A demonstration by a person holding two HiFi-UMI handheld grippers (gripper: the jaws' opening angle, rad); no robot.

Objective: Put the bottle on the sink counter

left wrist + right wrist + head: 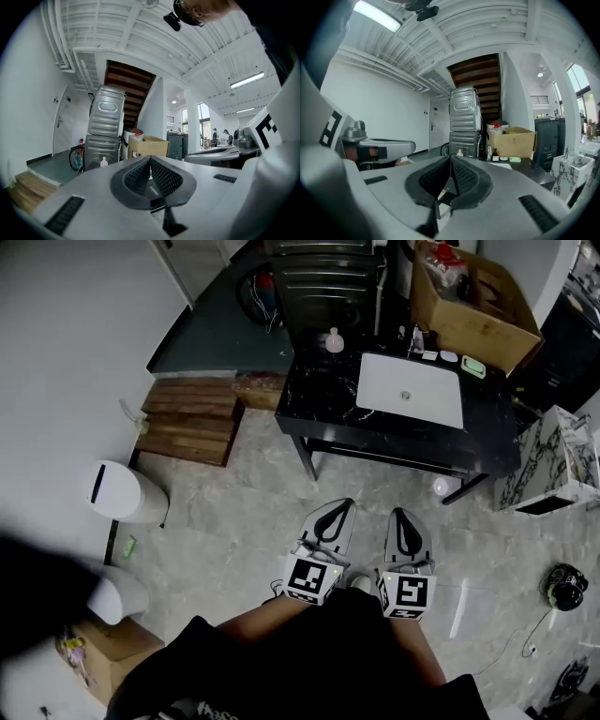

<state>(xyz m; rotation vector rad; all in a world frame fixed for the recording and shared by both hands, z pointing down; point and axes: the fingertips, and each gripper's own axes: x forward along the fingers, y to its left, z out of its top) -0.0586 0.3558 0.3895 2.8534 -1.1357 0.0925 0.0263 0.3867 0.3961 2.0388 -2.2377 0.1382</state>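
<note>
A small pale bottle (334, 341) stands on the far left corner of the black sink counter (319, 395), left of the white basin (410, 390). The same bottle (103, 162) shows small in the left gripper view, and the bottle (460, 153) shows ahead in the right gripper view. My left gripper (343, 503) and right gripper (399, 513) are held side by side over the floor, well short of the counter, pointing toward it. In its own view the left gripper (149, 159) is shut with nothing between the pads. The right gripper (451, 158) is likewise shut and holds nothing.
A cardboard box (469, 296) sits at the counter's far right, with a green soap dish (473, 366) beside it. Stacked metal appliances (105, 126) stand behind the counter. Wooden steps (192, 418) and a white bin (127, 491) are at the left, a marble-patterned box (553, 465) at the right.
</note>
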